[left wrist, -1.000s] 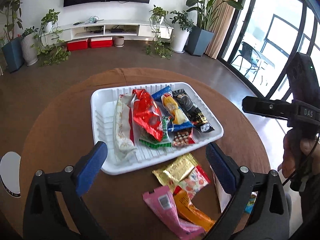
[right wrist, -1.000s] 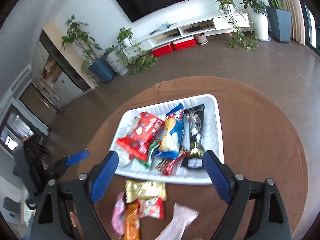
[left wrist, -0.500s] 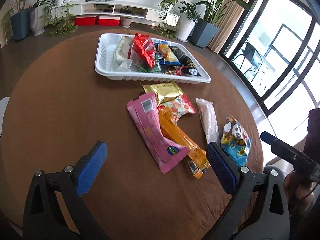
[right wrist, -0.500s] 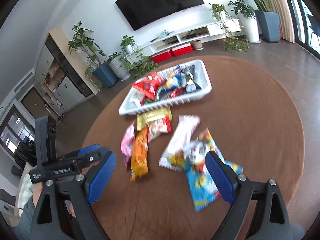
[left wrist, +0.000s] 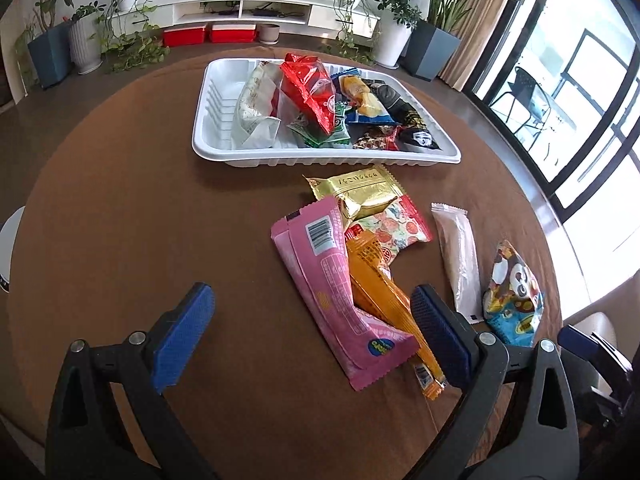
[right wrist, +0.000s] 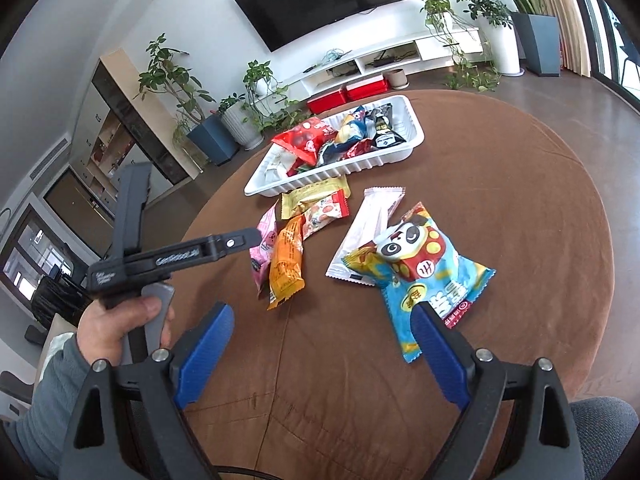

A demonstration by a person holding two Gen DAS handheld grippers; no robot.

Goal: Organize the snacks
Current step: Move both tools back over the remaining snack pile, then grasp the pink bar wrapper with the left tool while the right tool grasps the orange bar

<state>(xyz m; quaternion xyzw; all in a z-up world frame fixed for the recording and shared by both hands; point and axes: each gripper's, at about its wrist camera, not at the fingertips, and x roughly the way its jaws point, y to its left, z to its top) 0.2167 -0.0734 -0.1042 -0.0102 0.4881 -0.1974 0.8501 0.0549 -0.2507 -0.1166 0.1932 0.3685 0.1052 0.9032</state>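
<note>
A white tray point(left wrist: 216, 148) point(right wrist: 396, 156) holds several snack packets at the far side of the round brown table. Loose packets lie nearer: a pink one point(left wrist: 332, 288) point(right wrist: 262, 248), an orange one point(left wrist: 384, 296) point(right wrist: 286, 264), a gold one point(left wrist: 360, 192), a red fruit-print one point(left wrist: 394, 228), a white one point(left wrist: 458, 260) point(right wrist: 364, 232) and a blue panda bag point(left wrist: 514, 300) point(right wrist: 424, 276). My left gripper point(left wrist: 312, 336) is open and empty, near the pink packet's near end. My right gripper point(right wrist: 324, 348) is open and empty, just before the panda bag.
The brown table point(left wrist: 120, 220) is bare on its left half. The left gripper's body and the hand holding it point(right wrist: 132, 316) show at the right wrist view's left. Plants, a TV shelf and windows stand beyond the table.
Both grippers have pulled back from above the tray toward the table's near edge. The loose packets now lie in front of them. Both stayed open.
</note>
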